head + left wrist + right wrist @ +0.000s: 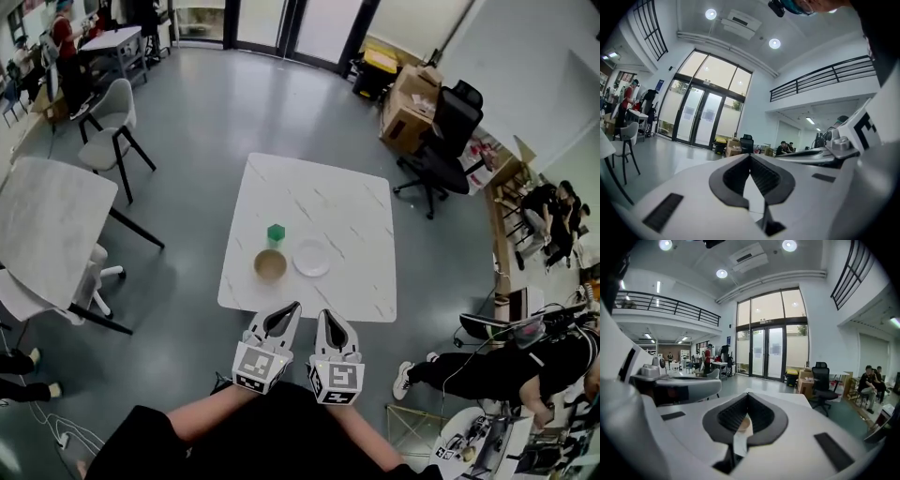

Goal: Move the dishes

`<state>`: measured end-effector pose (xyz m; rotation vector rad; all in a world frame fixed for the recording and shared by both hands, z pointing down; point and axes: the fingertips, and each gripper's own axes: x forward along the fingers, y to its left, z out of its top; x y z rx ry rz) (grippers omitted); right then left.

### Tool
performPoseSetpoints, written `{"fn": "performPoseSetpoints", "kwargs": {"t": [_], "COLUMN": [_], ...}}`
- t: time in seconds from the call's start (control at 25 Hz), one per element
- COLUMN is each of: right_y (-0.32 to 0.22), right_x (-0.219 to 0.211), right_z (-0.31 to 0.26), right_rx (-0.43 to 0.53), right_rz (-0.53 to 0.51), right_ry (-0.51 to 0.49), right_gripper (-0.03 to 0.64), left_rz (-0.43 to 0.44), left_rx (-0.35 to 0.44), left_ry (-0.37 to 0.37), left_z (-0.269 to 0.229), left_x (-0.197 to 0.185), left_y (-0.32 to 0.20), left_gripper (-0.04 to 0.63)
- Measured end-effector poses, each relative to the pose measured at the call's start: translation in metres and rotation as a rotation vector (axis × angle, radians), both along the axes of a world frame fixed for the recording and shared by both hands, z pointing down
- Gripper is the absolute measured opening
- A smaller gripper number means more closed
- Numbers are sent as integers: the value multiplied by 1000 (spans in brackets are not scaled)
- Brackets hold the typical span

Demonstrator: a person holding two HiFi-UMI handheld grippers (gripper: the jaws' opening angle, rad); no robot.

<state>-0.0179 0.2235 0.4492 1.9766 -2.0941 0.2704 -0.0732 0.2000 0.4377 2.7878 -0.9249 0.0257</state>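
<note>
Dishes (270, 265) lie untouched; left gripper (294, 306) and right gripper (323, 314) fingers closed, empty.

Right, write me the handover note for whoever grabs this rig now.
Left claw shut, empty, at the marble table's near edge.
Right claw shut, empty, beside it.
Brown bowl and white plate sit side by side near that edge, bowl on the left; green cube just behind the bowl.
Done: nothing visible, neither dish held.
Left: move both dishes.

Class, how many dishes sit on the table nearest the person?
2: a tan bowl at left, and a white plate just right of it, not touching.
</note>
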Motion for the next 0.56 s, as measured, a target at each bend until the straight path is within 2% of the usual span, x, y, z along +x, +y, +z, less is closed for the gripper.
{"fn": "performPoseSetpoints", "kwargs": {"t": [0.16, 0.36, 0.56], "right_y": [7, 7, 7], "right_x": [8, 0, 4], "right_z": [0, -2, -1], "right_rx": [10, 16, 19], "right_rz": [4, -38, -20], "right_ry": [6, 16, -4], "right_gripper": [17, 17, 17], "left_rz": [20, 20, 30], "left_rx": [29, 50, 66], "left_ry": [-3, -14, -24], "left_z": [-4, -6, -6], "left_x": [12, 14, 14], "left_y": [8, 9, 12], "left_gripper": [17, 17, 17]}}
